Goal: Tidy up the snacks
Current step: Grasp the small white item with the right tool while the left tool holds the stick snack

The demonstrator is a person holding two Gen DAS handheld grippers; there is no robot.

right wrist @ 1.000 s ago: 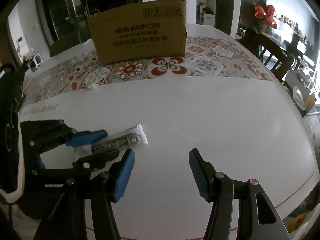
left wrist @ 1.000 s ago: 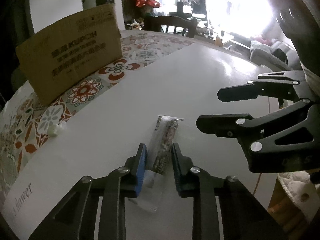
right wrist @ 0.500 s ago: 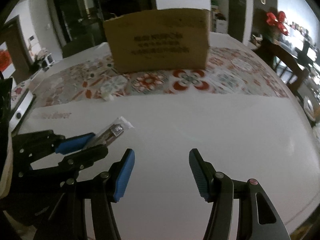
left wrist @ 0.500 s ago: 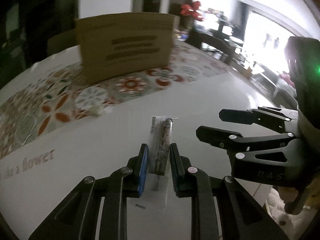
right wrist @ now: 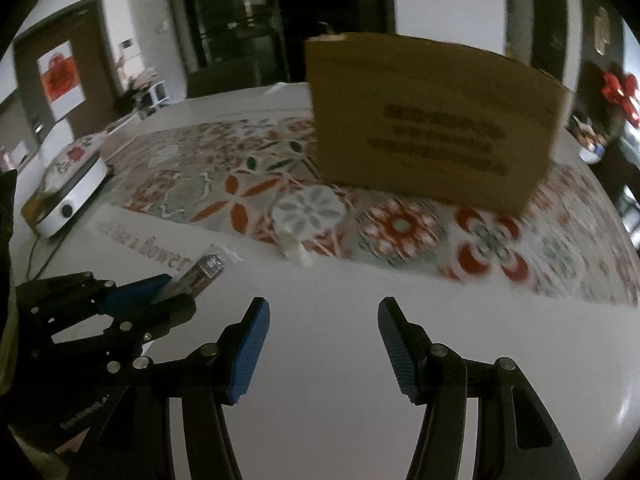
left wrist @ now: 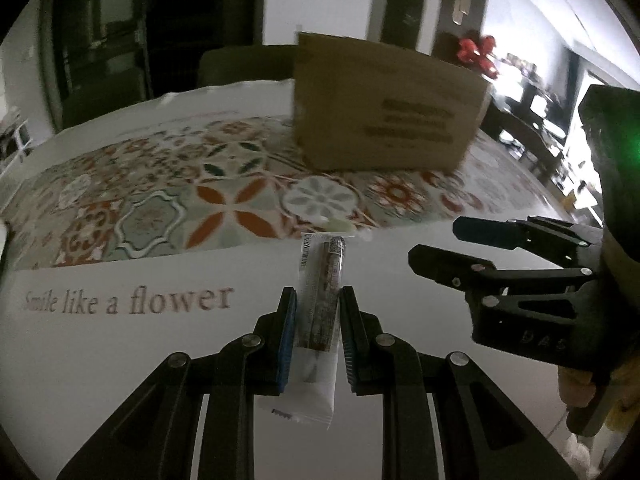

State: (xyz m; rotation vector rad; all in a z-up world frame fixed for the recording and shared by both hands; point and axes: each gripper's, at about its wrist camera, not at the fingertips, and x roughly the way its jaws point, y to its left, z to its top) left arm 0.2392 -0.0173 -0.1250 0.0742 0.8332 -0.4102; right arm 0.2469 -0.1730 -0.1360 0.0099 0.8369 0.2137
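Observation:
My left gripper [left wrist: 318, 316] is shut on a long snack bar in a clear wrapper [left wrist: 322, 300] and holds it lifted above the white table, pointing toward the cardboard box [left wrist: 384, 116]. The bar and left gripper [right wrist: 176, 292] also show at the left of the right wrist view, the bar's tip [right wrist: 208, 266] sticking out. My right gripper [right wrist: 322, 344] is open and empty over the white table, to the right of the left one; it shows in the left wrist view [left wrist: 448, 240]. The box [right wrist: 432, 120] stands on the patterned runner.
A small pale wrapped item [left wrist: 340, 227] lies at the runner's edge, also in the right wrist view [right wrist: 294, 246]. A round white appliance [right wrist: 68, 184] with a cord sits at the far left. The table edge curves away at right. Chairs stand behind the table.
My left gripper closed on the snack bar, lifted it and swung left toward the box. The right gripper turned the same way, staying open.

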